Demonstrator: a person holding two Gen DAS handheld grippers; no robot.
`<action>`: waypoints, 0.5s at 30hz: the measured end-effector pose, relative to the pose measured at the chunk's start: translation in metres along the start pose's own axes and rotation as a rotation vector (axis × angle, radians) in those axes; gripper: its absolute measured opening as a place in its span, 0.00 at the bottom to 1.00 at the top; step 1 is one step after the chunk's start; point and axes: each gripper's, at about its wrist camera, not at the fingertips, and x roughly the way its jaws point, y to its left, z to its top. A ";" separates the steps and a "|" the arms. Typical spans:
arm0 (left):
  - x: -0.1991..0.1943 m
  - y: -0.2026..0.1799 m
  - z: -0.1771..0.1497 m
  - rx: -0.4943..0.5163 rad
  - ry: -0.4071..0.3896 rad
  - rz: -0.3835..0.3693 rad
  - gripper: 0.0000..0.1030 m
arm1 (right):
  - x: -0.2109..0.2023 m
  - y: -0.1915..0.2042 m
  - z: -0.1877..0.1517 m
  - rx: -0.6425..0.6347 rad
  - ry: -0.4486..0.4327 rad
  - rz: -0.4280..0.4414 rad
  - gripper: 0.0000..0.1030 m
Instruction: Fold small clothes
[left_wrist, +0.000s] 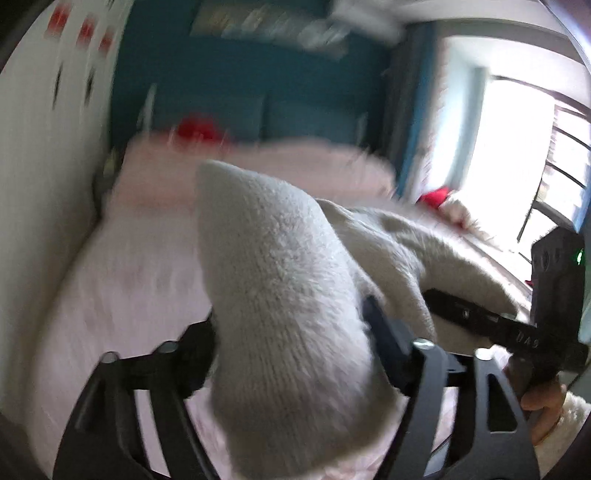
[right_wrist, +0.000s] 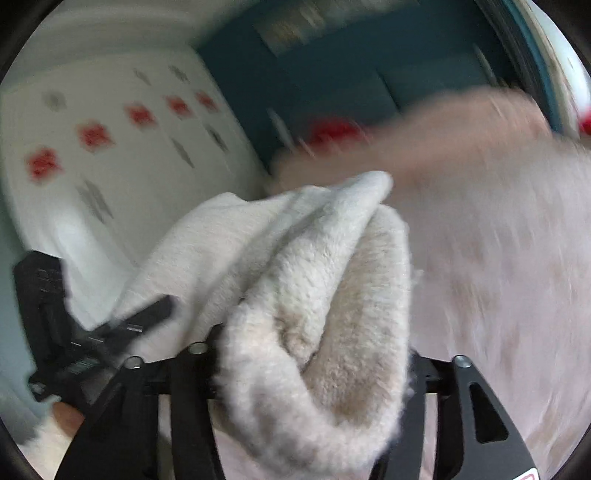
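Observation:
A fluffy cream-white garment hangs between both grippers above a pink bed. My left gripper is shut on one bunched end of it; the cloth bulges up between the fingers and hides the tips. My right gripper is shut on the other end, folded into thick rolls. In the left wrist view the right gripper shows at the right, with the cloth stretching to it. In the right wrist view the left gripper shows at the lower left.
The pink bed fills the ground below. A blue headboard wall and a pink pillow lie ahead. A white wardrobe with red marks stands to the left, a bright window to the right. Both views are motion-blurred.

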 end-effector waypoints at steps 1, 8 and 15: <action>0.028 0.020 -0.035 -0.049 0.079 0.069 0.73 | 0.025 -0.020 -0.025 0.012 0.080 -0.071 0.51; 0.047 0.078 -0.138 -0.369 0.207 0.067 0.77 | 0.037 -0.090 -0.107 0.181 0.252 -0.137 0.54; 0.103 0.098 -0.149 -0.578 0.302 -0.015 0.88 | 0.090 -0.106 -0.108 0.345 0.357 -0.085 0.74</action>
